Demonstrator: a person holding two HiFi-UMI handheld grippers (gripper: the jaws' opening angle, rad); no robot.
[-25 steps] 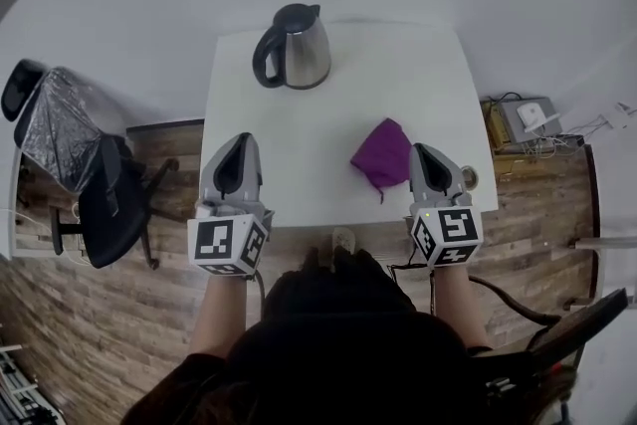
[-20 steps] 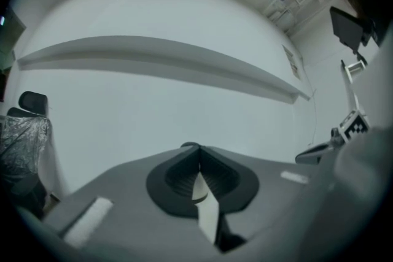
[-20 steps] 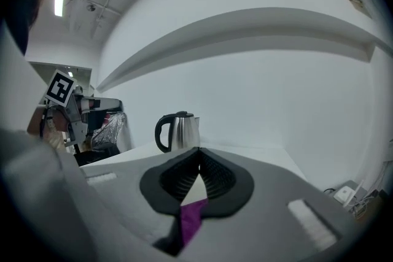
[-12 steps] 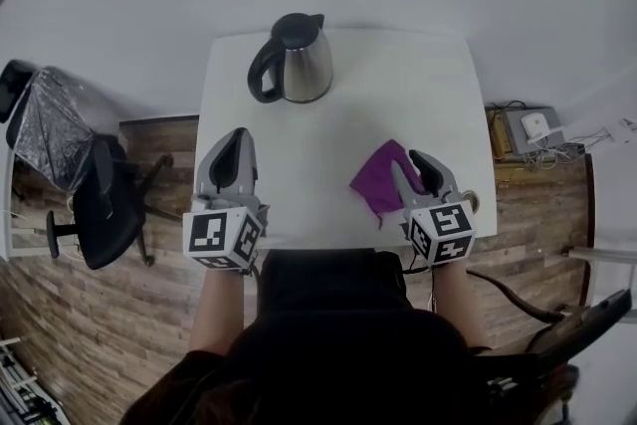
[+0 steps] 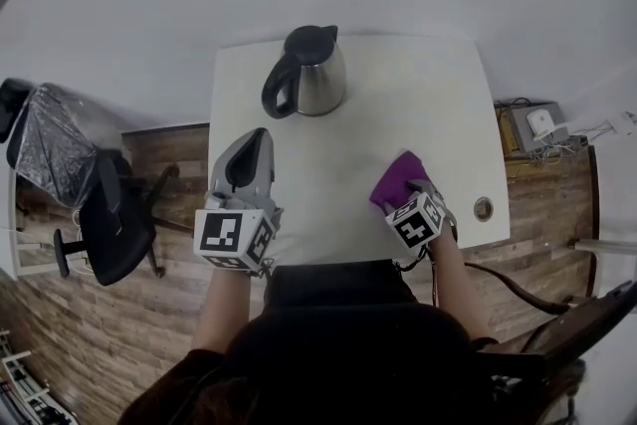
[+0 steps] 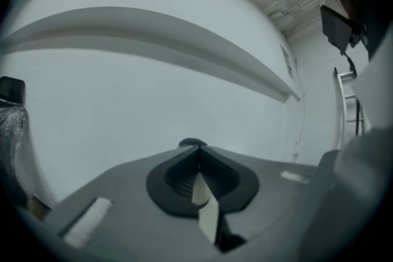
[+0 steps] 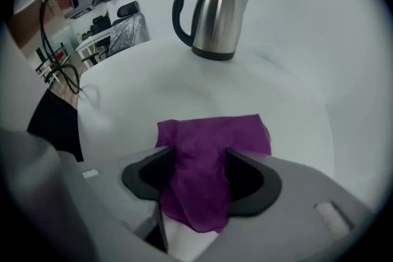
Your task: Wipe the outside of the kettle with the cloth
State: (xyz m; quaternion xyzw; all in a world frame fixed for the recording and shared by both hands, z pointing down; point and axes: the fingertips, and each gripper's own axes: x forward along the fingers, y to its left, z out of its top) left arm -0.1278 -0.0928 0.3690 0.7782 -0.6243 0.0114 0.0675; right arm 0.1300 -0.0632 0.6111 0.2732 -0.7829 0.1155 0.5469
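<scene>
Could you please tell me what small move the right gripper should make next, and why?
Probably close the right gripper on the cloth. Its fingers have just been opening and stand wide apart, with the purple cloth bunched between them on the table but not yet pinched. The kettle stands farther back, and wiping it needs the cloth in hand first.
</scene>
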